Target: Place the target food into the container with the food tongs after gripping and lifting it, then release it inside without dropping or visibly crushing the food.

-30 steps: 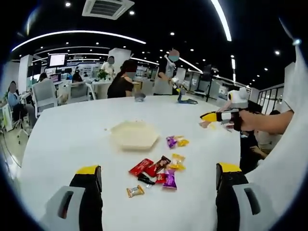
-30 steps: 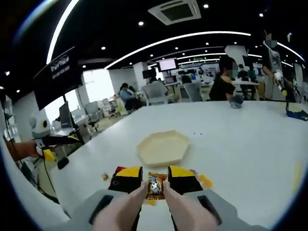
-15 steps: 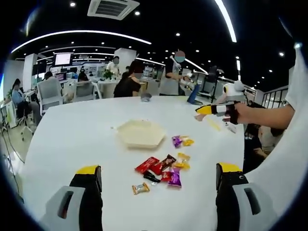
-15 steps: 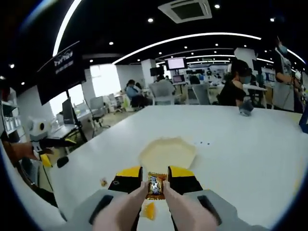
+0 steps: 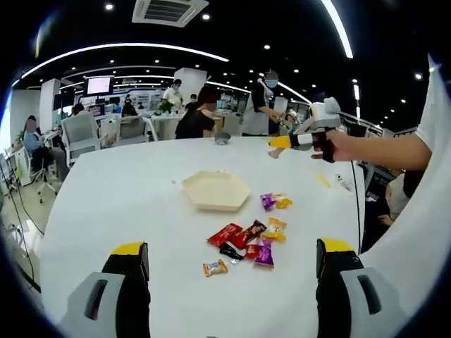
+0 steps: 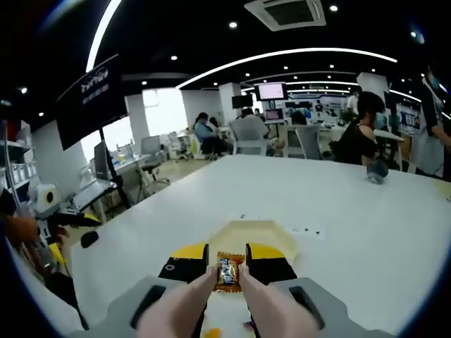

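Note:
A pale hexagonal container (image 5: pixel 216 190) sits on the white table (image 5: pixel 106 204). Several wrapped candies (image 5: pixel 243 239) lie in front of it, with two more (image 5: pixel 275 202) at its right. My left gripper (image 5: pixel 225 264) hovers low over the near table, jaws wide open and empty. In the left gripper view my right gripper (image 5: pixel 276 147) is held in a hand high above the table, right of the container. In the right gripper view that gripper (image 6: pixel 226 271) is shut on an orange-brown wrapped candy (image 6: pixel 226 272), and the container (image 6: pixel 246 236) lies just beyond its jaws.
People sit and stand at desks beyond the far table edge. A small dark object (image 5: pixel 223 139) rests near that edge. A yellow item (image 5: pixel 322 181) and a white one (image 5: pixel 343 184) lie at the table's right. The person's arm (image 5: pixel 380 148) reaches in from the right.
The right gripper has carried the candy leftward and onward, so the container now lies right behind its jaws. The left view has shifted a little; the left gripper stays open.

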A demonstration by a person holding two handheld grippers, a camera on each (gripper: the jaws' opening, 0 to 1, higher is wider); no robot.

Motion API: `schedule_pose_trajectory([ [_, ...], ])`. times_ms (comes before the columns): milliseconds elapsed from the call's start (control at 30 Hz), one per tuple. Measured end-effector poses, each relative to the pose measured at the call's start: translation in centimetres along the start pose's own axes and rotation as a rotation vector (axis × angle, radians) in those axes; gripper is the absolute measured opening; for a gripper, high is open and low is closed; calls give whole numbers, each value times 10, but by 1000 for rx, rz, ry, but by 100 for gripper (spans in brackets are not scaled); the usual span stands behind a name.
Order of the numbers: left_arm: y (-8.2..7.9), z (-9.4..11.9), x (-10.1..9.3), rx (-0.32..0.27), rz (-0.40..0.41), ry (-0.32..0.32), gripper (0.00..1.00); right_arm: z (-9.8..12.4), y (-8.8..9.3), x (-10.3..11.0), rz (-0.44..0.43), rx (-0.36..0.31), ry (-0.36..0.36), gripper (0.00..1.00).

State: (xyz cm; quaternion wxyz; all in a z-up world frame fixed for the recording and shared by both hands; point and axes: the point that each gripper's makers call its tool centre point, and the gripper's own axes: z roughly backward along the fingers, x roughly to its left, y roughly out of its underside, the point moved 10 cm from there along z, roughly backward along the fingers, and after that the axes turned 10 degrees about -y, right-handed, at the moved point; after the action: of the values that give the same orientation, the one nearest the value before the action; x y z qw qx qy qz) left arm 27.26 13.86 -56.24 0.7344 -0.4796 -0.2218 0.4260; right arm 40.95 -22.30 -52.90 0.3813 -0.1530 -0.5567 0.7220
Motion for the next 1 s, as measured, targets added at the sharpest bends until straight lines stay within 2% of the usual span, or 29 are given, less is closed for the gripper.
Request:
schedule_pose_trajectory([
  [300,8,18,4,1,52,-74,98,-53,-19,-21,-3,7,-37,20],
  [500,16,32,8,4,91,-130,98,-73,-21,-25,-8,27,-51,20],
  [1000,23,40,11,3,131,-182,97,-87,-28,-35,-1,55,-52,20],
])
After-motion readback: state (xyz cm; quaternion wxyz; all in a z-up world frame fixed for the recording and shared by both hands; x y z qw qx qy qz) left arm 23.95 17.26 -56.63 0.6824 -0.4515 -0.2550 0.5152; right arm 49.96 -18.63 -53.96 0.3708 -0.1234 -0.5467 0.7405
